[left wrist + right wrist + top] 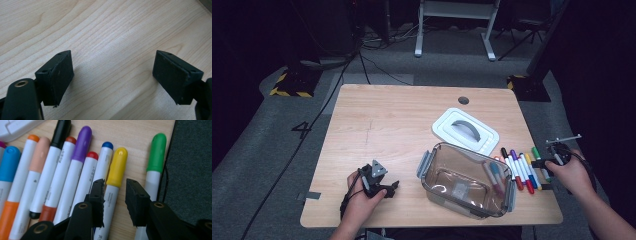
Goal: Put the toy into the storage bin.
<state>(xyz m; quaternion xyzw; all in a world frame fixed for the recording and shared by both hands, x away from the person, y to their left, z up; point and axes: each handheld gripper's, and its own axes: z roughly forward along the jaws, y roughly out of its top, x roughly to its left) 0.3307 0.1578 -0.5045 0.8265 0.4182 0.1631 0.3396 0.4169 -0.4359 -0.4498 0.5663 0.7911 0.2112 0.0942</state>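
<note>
From the high view, a row of markers (pixel 522 169) is seen lying side by side near the right edge of the tabletop (pixel 377 130), just right of a clear container (pixel 467 180) in which two markers already lie. A white lid (pixel 465 131) rests behind the container, toward the far edge. The right tool (pixel 546 162) is held at the row's right end, low over it. The left tool (pixel 393 187) is parked near the front-left corner, well apart from the markers, so the right hand (pixel 569 172) is judged by far the nearer one.

In the left gripper view, the left tool (pixel 112 75) is seen released, its jaws standing wide with nothing but bare wood between them.

In the right gripper view, the right tool (pixel 115 200) is seen partly closed. The yellow-capped marker (pixel 115 177) runs up through the gap at a slight slant, beside the left jaw, its long axis pointing away from the tool. The pads are not seen pressing on it, so nothing is gripped. A green-capped marker (pixel 155 160) lies just to the right, nearest the tabletop's edge, and a blue-capped one (pixel 103 162) crowds it on the left. The pick is judged to turn on this: the barrel lies lengthwise along the tool's line, so the jaws would squeeze across it, provided the neighbours are cleared.
</note>
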